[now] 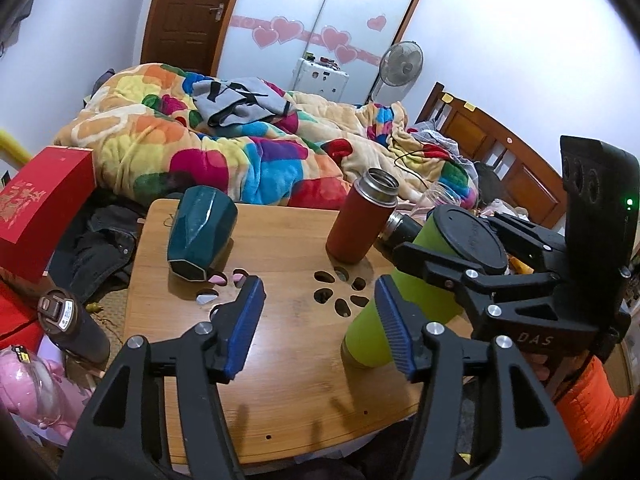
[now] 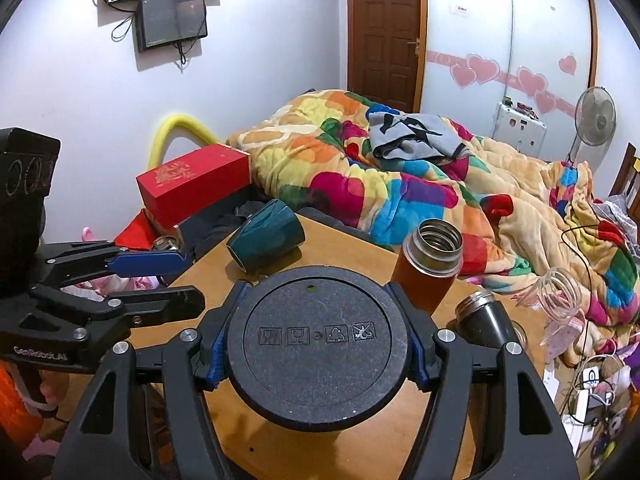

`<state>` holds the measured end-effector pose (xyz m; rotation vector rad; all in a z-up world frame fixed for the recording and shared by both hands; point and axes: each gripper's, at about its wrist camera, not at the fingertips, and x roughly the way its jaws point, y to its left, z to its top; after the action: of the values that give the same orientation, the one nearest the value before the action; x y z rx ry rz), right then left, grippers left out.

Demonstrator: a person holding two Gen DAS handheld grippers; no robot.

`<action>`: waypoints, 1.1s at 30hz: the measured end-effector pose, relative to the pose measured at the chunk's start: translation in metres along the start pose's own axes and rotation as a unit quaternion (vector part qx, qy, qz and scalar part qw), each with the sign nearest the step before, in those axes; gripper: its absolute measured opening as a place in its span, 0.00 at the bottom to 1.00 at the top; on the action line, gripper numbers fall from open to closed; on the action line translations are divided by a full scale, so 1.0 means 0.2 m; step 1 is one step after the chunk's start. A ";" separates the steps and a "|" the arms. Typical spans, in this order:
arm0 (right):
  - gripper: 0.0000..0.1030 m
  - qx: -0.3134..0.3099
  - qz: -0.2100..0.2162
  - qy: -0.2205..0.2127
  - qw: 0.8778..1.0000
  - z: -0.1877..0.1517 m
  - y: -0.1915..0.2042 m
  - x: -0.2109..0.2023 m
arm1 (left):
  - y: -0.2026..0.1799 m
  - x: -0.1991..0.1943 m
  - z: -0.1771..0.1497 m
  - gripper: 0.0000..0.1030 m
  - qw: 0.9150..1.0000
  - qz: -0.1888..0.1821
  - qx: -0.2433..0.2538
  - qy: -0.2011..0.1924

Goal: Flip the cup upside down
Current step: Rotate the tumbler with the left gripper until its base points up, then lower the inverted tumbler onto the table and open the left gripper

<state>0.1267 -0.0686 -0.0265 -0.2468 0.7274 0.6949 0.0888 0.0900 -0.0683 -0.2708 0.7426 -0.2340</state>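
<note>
A lime-green cup [image 1: 400, 292] with a black base [image 2: 316, 344] stands tilted, mouth down, on the round wooden table [image 1: 288, 392]. My right gripper [image 2: 316, 354] is shut on it near the base, which faces the right wrist camera; it also shows in the left wrist view [image 1: 452, 272]. My left gripper [image 1: 320, 320] is open and empty just left of the green cup, low over the table; it shows at the left of the right wrist view [image 2: 176, 276].
A dark teal mug [image 1: 200, 232] lies tipped at the table's far left. An open red flask [image 1: 360, 220] stands at the far right with a black flask [image 2: 484, 316] and a clear jar [image 2: 560, 292] beside it. A bed with a colourful blanket [image 1: 224, 148] lies beyond.
</note>
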 end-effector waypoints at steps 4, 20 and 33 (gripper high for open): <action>0.61 0.005 -0.002 0.002 1.000 0.00 0.00 0.00 | 0.00 0.00 0.00 0.56 1.000 -0.001 0.001 0.000; 0.67 0.035 -0.009 -0.007 0.999 -0.04 -0.01 -0.14 | -0.19 -0.18 0.04 0.63 0.998 0.017 0.040 -0.038; 0.84 0.084 -0.078 -0.101 0.988 -0.13 -0.04 -0.73 | -0.54 -0.52 -0.02 0.94 0.989 0.039 0.079 -0.117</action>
<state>0.0395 -0.1589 0.0544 -0.0750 0.5625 0.4986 -0.0004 0.0208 0.0302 -0.1160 0.4977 -0.1823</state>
